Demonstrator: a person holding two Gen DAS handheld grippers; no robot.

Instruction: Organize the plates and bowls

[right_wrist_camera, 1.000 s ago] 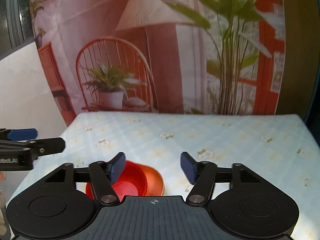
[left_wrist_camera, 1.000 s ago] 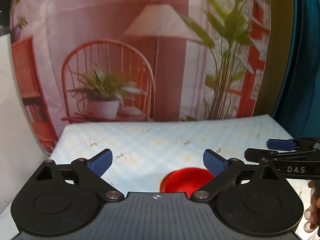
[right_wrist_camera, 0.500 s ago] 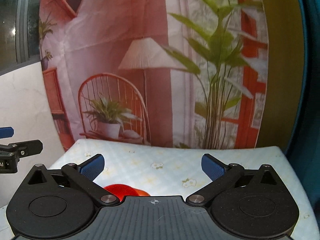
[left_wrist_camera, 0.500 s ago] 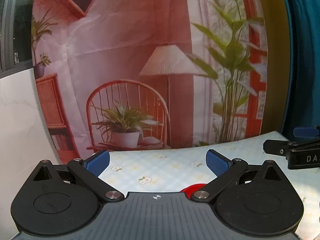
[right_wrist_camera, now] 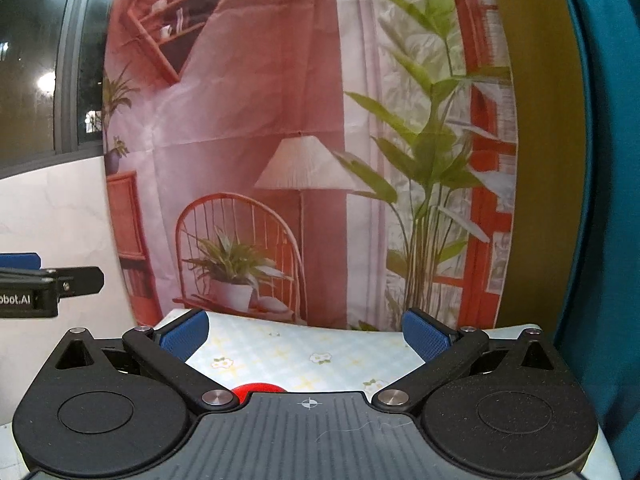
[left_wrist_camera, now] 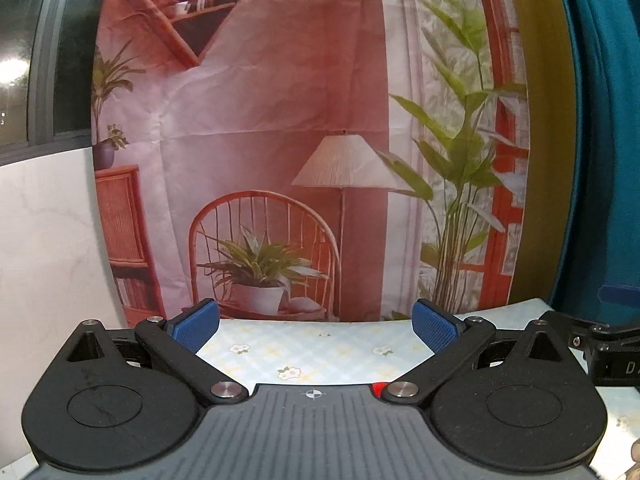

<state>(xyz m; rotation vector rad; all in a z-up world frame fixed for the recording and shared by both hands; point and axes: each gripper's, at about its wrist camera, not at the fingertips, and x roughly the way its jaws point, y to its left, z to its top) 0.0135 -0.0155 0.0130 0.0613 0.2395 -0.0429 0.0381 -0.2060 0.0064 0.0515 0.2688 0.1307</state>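
Below your right gripper (right_wrist_camera: 304, 332), at 7 o'clock, red bowl (right_wrist_camera: 258, 388) barely peeks out; your left gripper (left_wrist_camera: 316, 326) sees sliver at 5. Both spread wide, empty.

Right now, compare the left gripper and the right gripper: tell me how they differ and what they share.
The left gripper has only a small red corner showing by its body, near its right linkage; the right gripper shows a larger red rim left of centre. The left gripper sits nearer the white wall; the right gripper nearer the teal curtain. Both are wide open, empty, above the floral tablecloth.
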